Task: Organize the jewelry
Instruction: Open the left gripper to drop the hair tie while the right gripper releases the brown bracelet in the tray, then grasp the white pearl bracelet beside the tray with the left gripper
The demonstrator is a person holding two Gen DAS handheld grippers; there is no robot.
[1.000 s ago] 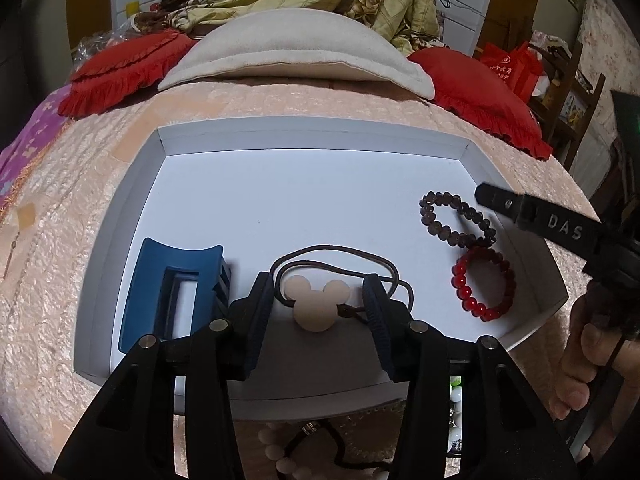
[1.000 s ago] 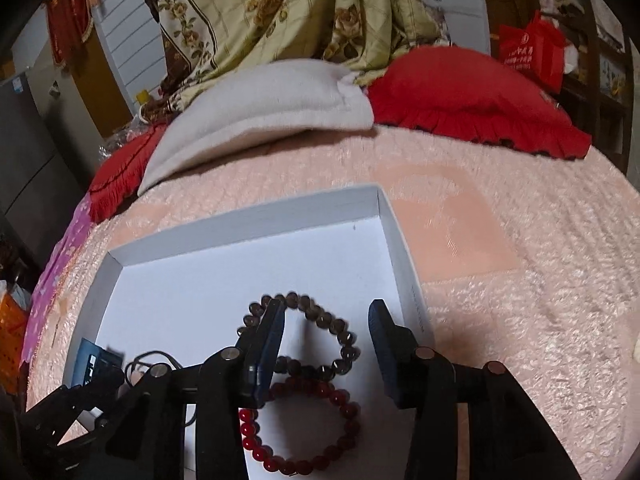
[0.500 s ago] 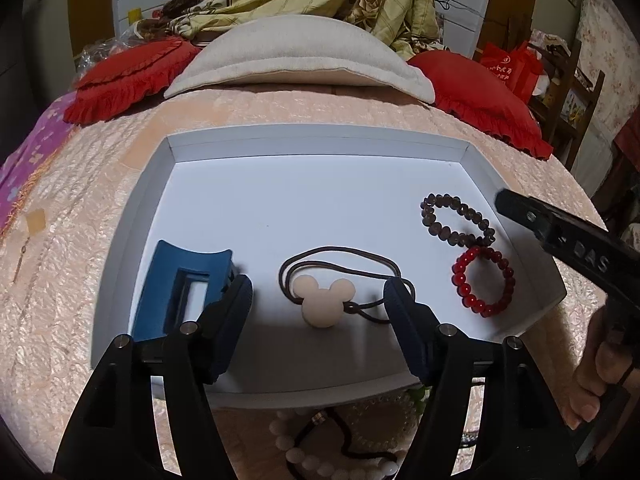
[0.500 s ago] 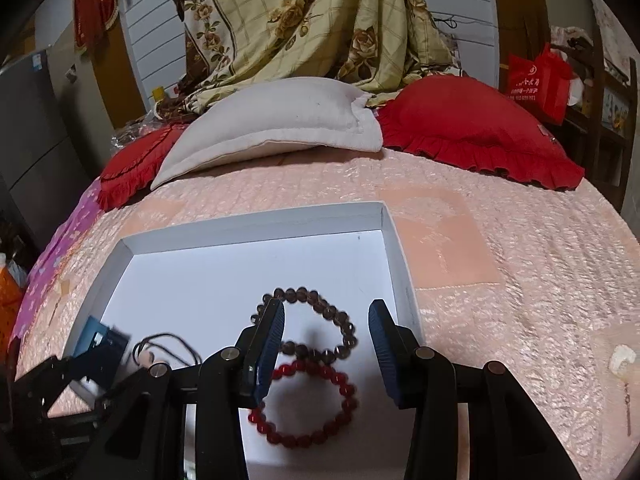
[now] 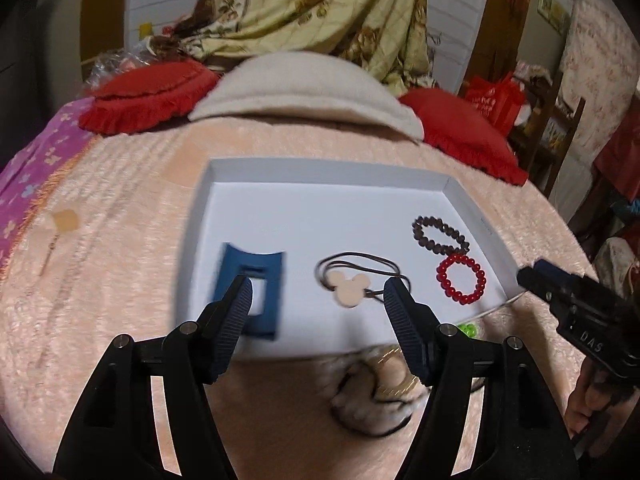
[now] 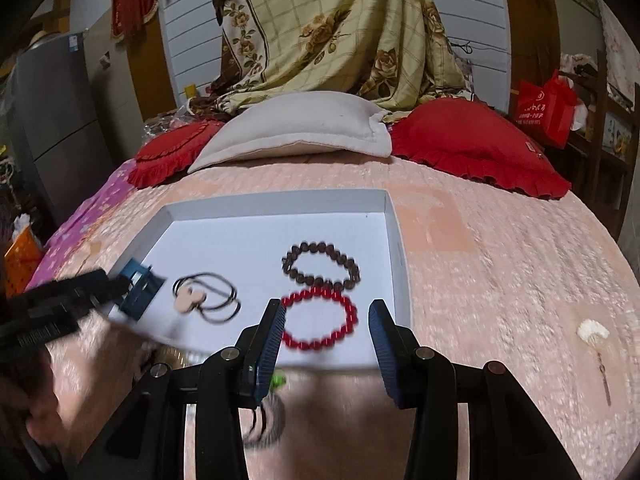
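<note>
A white tray (image 5: 472, 216) lies on a pink bedspread (image 5: 120, 280); inside it, from the left-wrist view, sit a blue hair claw (image 5: 256, 276) at the left, a pendant (image 5: 350, 290) shaped like a mouse head on a dark cord in the middle, and at the right a brown bracelet (image 5: 440, 234) touching a red bracelet (image 5: 460, 280) just nearer the camera; the left gripper (image 5: 318, 312) hovers over the tray's near edge, its jaws having just opened wide, with nothing between the pads; the right gripper (image 6: 328, 332) hangs over the near right corner of the tray, jaws set at a middling gap and empty, the red bracelet (image 6: 320, 320) lying beyond them and the brown bracelet (image 6: 320, 266) past that; outside the tray, by its near edge, a blurred heap of beads (image 5: 376, 396) rests on the bedspread with green beads (image 5: 468, 328) beside it; a cream pillow (image 6: 296, 128) and red cushions (image 6: 472, 144) lie at the far end of the bed.
</note>
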